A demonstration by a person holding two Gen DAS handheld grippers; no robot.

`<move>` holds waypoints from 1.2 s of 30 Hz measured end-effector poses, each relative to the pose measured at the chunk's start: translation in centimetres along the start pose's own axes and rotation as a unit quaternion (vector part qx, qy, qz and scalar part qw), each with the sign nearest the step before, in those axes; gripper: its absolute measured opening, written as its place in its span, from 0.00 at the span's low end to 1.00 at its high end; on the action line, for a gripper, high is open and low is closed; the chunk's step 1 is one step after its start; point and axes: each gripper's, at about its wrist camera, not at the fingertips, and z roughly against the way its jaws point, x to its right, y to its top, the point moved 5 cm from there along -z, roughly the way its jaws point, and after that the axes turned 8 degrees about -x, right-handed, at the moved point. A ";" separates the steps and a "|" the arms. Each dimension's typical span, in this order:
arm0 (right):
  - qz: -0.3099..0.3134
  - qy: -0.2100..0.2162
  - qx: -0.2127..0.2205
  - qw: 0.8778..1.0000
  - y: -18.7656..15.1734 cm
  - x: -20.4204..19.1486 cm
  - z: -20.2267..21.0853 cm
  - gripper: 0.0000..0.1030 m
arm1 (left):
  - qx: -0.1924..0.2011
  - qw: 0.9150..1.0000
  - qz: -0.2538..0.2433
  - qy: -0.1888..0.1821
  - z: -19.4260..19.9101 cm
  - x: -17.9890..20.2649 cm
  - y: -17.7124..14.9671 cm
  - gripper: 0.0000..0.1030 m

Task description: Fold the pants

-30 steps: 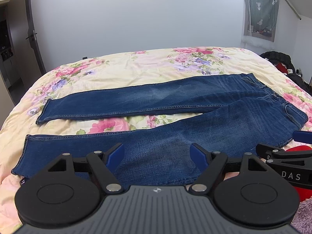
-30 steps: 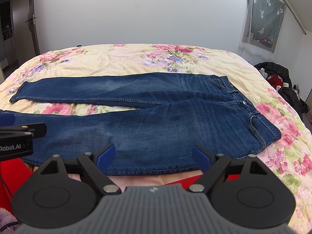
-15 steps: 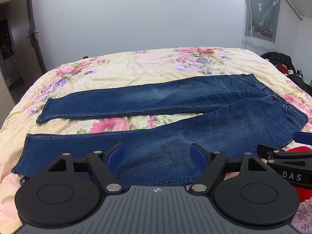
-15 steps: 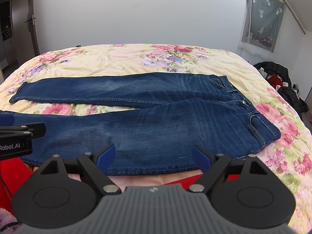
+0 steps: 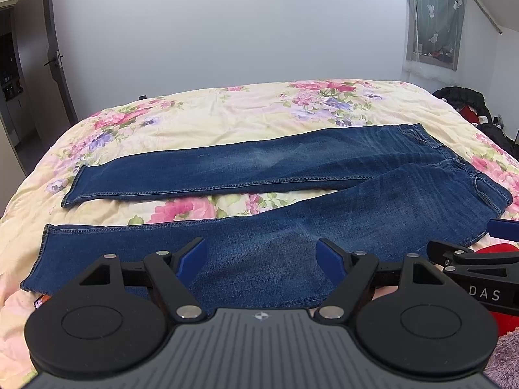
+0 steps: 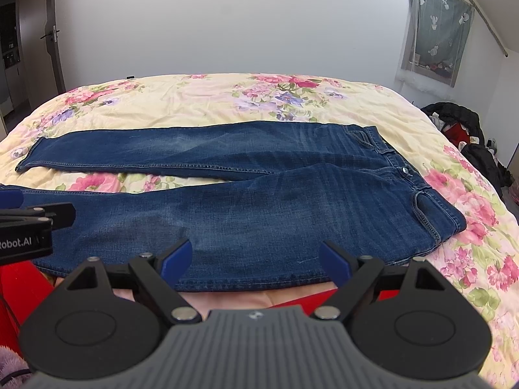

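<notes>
A pair of dark blue jeans point(image 5: 292, 175) point(image 6: 259, 201) lies flat on the floral bedspread, legs spread in a narrow V with the cuffs to the left and the waistband to the right. My left gripper point(image 5: 261, 256) is open, hovering over the knee part of the near leg. My right gripper point(image 6: 254, 257) is open too, above the near edge of the thigh and seat. Neither holds any cloth. The right gripper's body point(image 5: 473, 269) shows at the right edge of the left wrist view, and the left gripper's body point(image 6: 29, 227) at the left edge of the right wrist view.
The bed point(image 5: 227, 113) point(image 6: 181, 100) has a yellow cover with pink and purple flowers and fills most of both views. Dark clothes point(image 6: 460, 126) are piled beyond its right side. A door point(image 5: 55, 64) stands at the far left, a curtained window point(image 6: 438, 26) at the far right.
Both grippers have stayed open and nearly still; the views shift only slightly. The jeans have not moved.
</notes>
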 end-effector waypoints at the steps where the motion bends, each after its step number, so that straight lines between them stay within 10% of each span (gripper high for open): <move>1: 0.000 0.000 0.000 1.000 0.0 0.0 0.0 0.80 | 0.000 1.000 0.000 0.000 0.0 0.0 0.0 0.87; 30: 0.038 -0.017 0.011 0.999 1.1 5.2 -4.7 0.80 | -0.044 0.998 -0.051 0.006 -4.7 -1.5 0.9 0.81; 36: 0.103 0.036 -0.068 0.992 1.4 5.3 -10.2 0.74 | -0.104 0.981 -0.153 -0.063 -8.2 0.2 0.1 0.76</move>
